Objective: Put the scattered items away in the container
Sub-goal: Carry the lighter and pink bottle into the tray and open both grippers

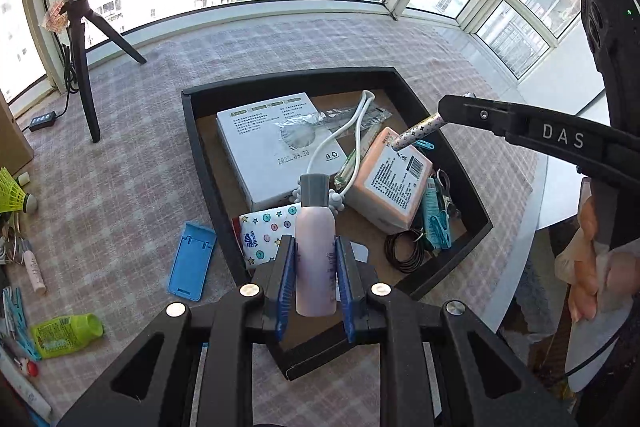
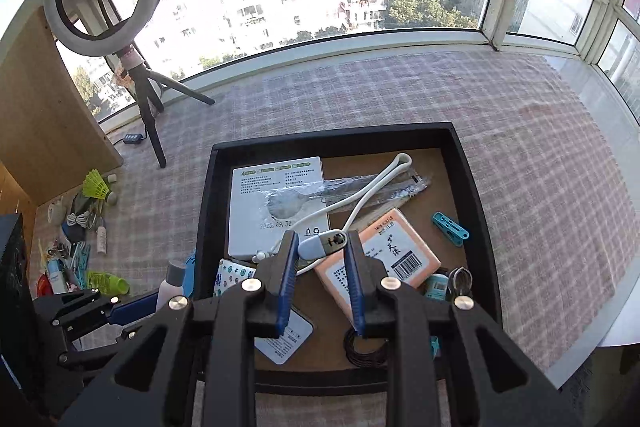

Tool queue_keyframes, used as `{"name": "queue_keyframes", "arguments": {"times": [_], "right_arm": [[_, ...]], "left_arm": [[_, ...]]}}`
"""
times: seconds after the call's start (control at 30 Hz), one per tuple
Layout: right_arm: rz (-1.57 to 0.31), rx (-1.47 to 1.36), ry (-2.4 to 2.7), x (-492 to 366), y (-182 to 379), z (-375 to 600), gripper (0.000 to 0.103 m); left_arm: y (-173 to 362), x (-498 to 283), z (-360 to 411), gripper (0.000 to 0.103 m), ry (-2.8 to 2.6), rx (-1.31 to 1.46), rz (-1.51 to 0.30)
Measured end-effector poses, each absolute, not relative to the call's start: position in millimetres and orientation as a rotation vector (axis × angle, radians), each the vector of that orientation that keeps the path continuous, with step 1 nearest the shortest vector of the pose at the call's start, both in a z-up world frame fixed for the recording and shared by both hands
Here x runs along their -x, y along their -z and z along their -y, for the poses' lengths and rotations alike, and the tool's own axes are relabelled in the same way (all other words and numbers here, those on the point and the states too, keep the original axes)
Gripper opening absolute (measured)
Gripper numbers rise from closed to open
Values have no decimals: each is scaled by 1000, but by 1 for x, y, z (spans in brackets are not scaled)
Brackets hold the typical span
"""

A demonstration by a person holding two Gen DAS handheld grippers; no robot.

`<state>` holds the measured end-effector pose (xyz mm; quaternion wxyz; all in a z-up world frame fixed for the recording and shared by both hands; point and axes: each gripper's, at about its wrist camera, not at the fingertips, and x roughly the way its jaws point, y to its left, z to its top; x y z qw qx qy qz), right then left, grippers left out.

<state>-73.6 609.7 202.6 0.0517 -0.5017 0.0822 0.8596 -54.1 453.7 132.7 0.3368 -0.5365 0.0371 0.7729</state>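
Far left of the black tray (image 1: 200, 155), on the checked surface (image 1: 132, 163), the scattered items wait: a yellow-green shuttlecock (image 1: 10, 191), a lime bottle (image 1: 66, 334) on its side, and a blue phone stand (image 1: 192, 261) lying just beside the tray's left wall.

My left gripper (image 1: 316, 267) is clamped on a pale pink bottle (image 1: 315, 259) with a grey cap, its blue pads pressing both sides, and the bottle hangs over the tray's near-left corner.

Inside the tray lie a white box (image 1: 272, 151), a star-printed tissue pack (image 1: 266, 235), a white cord (image 1: 352, 139), a peach-coloured packet (image 1: 390, 183), teal clothes pegs (image 1: 438, 223) and black hair ties (image 1: 404, 251).

My right gripper (image 2: 320, 251) holds a small patterned tube (image 1: 416, 135) at its fingertips (its pale blue end (image 2: 320, 245) shows between the pads), above the tray's right half, over the peach packet.
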Motion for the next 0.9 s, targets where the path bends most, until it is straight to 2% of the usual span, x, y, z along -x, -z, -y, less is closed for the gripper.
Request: {"name": "queue_keyframes", "arguments": {"times": [0.13, 0.2, 0.23, 0.27, 0.33, 0.43, 0.9], "right_arm": [[-287, 1505, -2557, 62, -200, -639, 23], [-295, 1521, -2555, 59, -198, -645, 24], [-308, 1522, -2551, 57, -197, -646, 26], [-319, 1521, -2537, 57, -196, -648, 40], [-356, 1493, -2541, 56, -196, -651, 63], [-392, 1482, -2557, 58, -196, -647, 64], [-280, 1642, -2656, 93, -171, -561, 64]], "left_arm": [[-140, 44, -478, 19, -1994, 1376, -127], [-143, 40, -486, 24, -1987, 1371, -136], [-143, 40, -489, 48, -1988, 1378, -140], [-143, 40, -489, 67, -1996, 1379, -136], [-144, 39, -486, 68, -2023, 1367, -135], [-142, 42, -476, 67, -2043, 1381, -126], [-119, 85, -360, 59, -2219, 1498, -14]]}}
